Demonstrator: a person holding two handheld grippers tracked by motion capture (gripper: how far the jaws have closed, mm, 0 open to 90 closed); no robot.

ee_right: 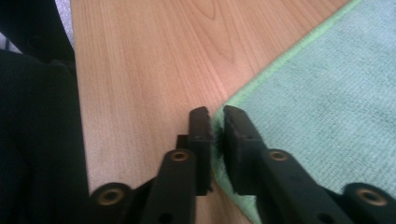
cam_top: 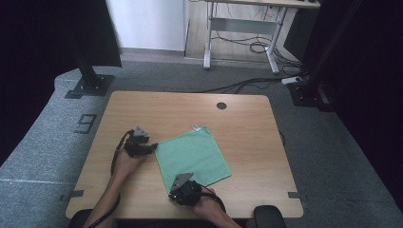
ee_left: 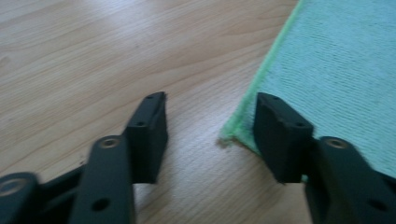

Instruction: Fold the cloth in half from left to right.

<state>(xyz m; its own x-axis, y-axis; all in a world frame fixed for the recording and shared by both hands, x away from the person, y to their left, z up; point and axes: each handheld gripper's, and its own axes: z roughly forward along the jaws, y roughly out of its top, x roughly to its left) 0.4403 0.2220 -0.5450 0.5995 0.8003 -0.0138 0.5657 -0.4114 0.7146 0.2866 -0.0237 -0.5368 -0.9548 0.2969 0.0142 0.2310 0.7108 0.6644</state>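
Observation:
A green cloth (cam_top: 192, 154) lies flat on the wooden table (cam_top: 247, 123), turned like a diamond. My left gripper (cam_top: 153, 148) rests at the cloth's left corner. In the left gripper view its jaws (ee_left: 211, 102) stand apart, with the corner of the cloth (ee_left: 336, 70) between them; one jaw is over bare wood and the other over the fabric, neither pressing on it. My right gripper (cam_top: 175, 189) is at the cloth's near corner. In the right gripper view it (ee_right: 215, 114) is shut, pinching the edge of the cloth (ee_right: 317, 107).
A small white tag (cam_top: 196, 127) sticks out at the cloth's far corner. A dark round hole (cam_top: 221, 105) sits near the table's far edge. The near table edge lies just beside my right hand. Black stands and a desk frame (cam_top: 242, 28) stand beyond the table.

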